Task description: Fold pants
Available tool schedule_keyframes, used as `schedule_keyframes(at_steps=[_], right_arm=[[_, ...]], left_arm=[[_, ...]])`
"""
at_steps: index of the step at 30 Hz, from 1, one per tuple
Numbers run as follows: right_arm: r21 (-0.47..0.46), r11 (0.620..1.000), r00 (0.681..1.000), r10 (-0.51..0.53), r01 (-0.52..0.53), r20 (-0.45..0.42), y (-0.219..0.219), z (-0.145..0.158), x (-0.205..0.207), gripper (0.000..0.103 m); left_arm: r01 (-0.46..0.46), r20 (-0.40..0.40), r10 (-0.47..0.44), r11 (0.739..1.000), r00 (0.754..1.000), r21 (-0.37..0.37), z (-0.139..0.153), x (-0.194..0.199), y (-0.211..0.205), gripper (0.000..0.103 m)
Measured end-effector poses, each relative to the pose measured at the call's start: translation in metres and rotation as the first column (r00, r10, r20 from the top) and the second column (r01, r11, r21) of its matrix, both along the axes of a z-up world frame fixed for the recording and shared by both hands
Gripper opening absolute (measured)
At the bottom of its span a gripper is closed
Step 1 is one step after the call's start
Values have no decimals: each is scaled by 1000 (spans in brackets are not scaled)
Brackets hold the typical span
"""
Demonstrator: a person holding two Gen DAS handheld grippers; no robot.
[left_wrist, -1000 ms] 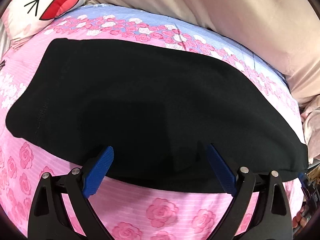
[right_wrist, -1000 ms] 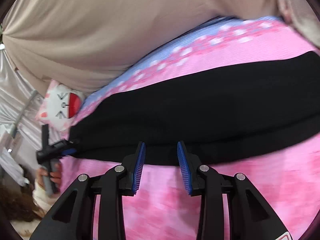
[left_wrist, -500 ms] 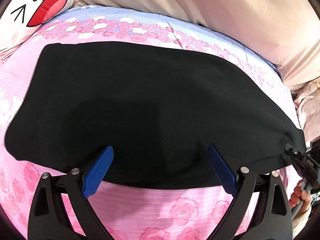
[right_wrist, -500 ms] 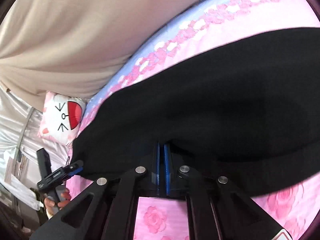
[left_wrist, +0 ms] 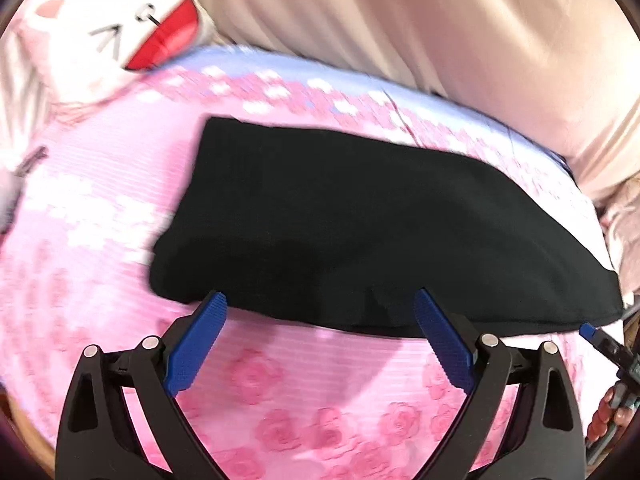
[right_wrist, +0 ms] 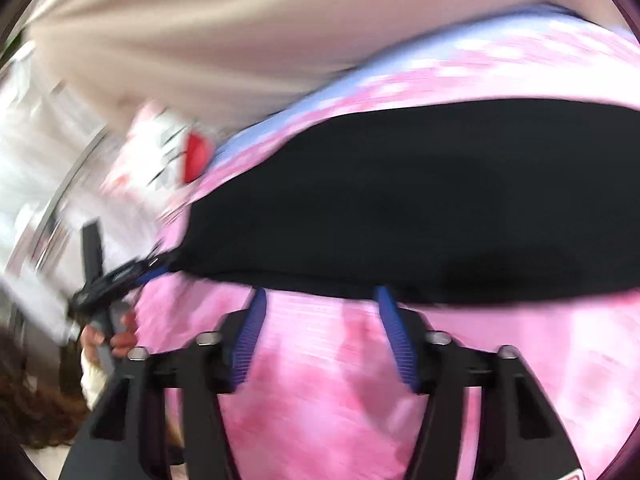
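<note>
Black pants (left_wrist: 360,216) lie folded flat on the pink rose bedsheet (left_wrist: 320,400). Left gripper (left_wrist: 320,340) fingers are spread wide at the near edge, holding nothing; right gripper (right_wrist: 320,332) fingers are opening, also empty.

Your pants (left_wrist: 360,232) lie flat on the bedspread (left_wrist: 280,392), stretched left to right across the bed, with the curtain (left_wrist: 400,20) hanging behind its far edge. The cartoon-face pillow (left_wrist: 112,28) sits at the far left corner, well apart from the pants. Your left gripper (left_wrist: 318,322) is just before their near edge, and your right gripper (right_wrist: 320,312) likewise, further right along it.
</note>
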State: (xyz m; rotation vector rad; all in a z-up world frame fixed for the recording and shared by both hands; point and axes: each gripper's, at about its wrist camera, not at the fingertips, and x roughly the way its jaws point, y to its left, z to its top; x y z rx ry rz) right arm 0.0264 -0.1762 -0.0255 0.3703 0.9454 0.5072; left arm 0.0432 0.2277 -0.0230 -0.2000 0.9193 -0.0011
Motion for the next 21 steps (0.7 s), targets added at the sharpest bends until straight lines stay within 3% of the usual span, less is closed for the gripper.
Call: schedule_keyframes(at_steps=[5, 10, 11, 12, 13, 16, 19, 21], right_arm=[[66, 984, 981, 172, -167, -88, 81, -33, 47, 55], [137, 984, 981, 134, -114, -143, 104, -56, 66, 53], [150, 984, 982, 121, -100, -142, 101, -55, 64, 45], [161, 984, 987, 93, -71, -130, 99, -54, 68, 13], [148, 988, 992, 61, -44, -113, 100, -55, 71, 6], [143, 989, 994, 49, -35, -98, 105, -49, 67, 6], [50, 995, 996, 88, -86, -31, 117, -31, 37, 6], [-33, 995, 995, 89, -91, -50, 116, -43, 37, 10]], left_arm=[[-53, 10, 53, 999, 999, -7, 3, -10, 18, 93], [-28, 14, 29, 999, 999, -37, -1, -15, 23, 93], [-25, 16, 25, 999, 1000, -36, -1, -15, 22, 93], [-18, 19, 19, 999, 1000, -40, -2, -15, 22, 93], [-15, 21, 16, 999, 1000, -44, -2, -13, 23, 93], [-31, 22, 32, 998, 999, -46, 0, -10, 30, 93], [-65, 38, 67, 997, 997, -40, 3, -9, 44, 95], [-89, 43, 90, 996, 995, -14, -1, 0, 50, 98]])
